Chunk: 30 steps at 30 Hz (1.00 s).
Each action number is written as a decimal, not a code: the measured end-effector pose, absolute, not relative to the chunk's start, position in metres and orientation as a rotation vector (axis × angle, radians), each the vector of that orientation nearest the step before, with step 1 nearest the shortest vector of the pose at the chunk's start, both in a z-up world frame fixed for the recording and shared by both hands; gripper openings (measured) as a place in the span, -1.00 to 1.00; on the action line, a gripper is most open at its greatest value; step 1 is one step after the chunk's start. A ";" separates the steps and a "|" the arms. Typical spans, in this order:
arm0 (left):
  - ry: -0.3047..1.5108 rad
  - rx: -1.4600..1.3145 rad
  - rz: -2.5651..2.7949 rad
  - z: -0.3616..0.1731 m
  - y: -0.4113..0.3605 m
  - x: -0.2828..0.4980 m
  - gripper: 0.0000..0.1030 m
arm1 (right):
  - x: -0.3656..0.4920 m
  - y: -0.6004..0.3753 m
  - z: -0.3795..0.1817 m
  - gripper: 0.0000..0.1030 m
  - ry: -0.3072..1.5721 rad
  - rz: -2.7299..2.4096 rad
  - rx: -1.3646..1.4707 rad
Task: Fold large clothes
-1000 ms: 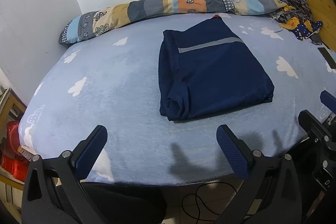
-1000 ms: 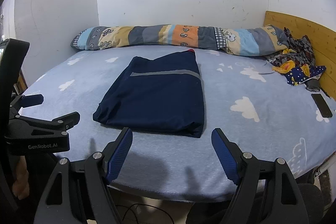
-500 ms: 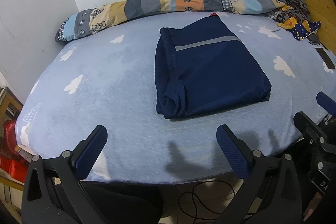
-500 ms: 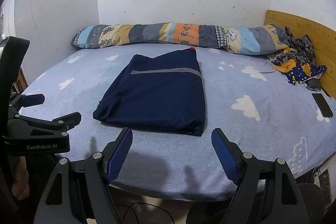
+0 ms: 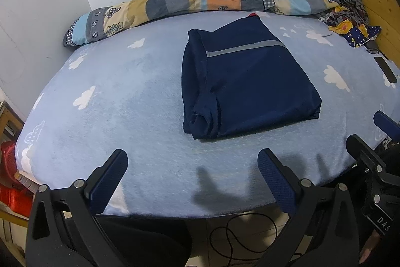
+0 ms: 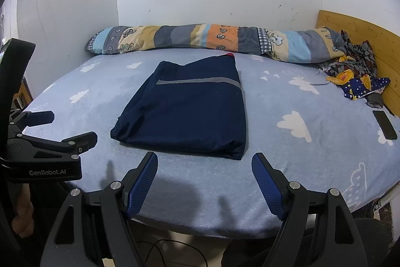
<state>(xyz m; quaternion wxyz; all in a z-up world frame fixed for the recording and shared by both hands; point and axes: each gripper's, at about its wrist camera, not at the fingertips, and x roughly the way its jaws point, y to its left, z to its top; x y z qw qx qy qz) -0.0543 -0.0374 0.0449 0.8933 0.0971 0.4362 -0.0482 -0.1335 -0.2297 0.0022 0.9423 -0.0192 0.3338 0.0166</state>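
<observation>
A navy garment with a grey stripe lies folded into a rectangle in the middle of the light blue cloud-print bed; it also shows in the right wrist view. My left gripper is open and empty, held above the bed's near edge, short of the garment. My right gripper is open and empty, just in front of the garment's near edge. The right gripper appears at the right of the left wrist view, the left gripper at the left of the right wrist view.
A long patchwork pillow lies along the back wall. A crumpled patterned cloth and a black phone sit at the right by the wooden headboard. Red items stand beside the bed, a cable on the floor.
Both grippers have drawn back and risen slightly; the garment sits a little farther off in the views. The garment itself has not moved.
</observation>
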 end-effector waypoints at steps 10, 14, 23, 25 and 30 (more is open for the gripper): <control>0.911 0.196 -0.101 0.044 -0.036 -0.055 1.00 | -0.133 -0.229 0.002 0.55 0.688 0.034 -0.042; 0.915 0.198 -0.101 0.044 -0.036 -0.055 1.00 | -0.134 -0.228 0.002 0.55 0.687 0.029 -0.043; 0.924 0.198 -0.103 0.042 -0.035 -0.054 1.00 | -0.133 -0.228 0.003 0.55 0.690 0.029 -0.040; 0.923 0.203 -0.095 0.042 -0.036 -0.054 1.00 | -0.133 -0.228 0.002 0.55 0.692 0.028 -0.040; 0.922 0.205 -0.098 0.042 -0.036 -0.054 1.00 | -0.133 -0.227 0.002 0.55 0.692 0.026 -0.043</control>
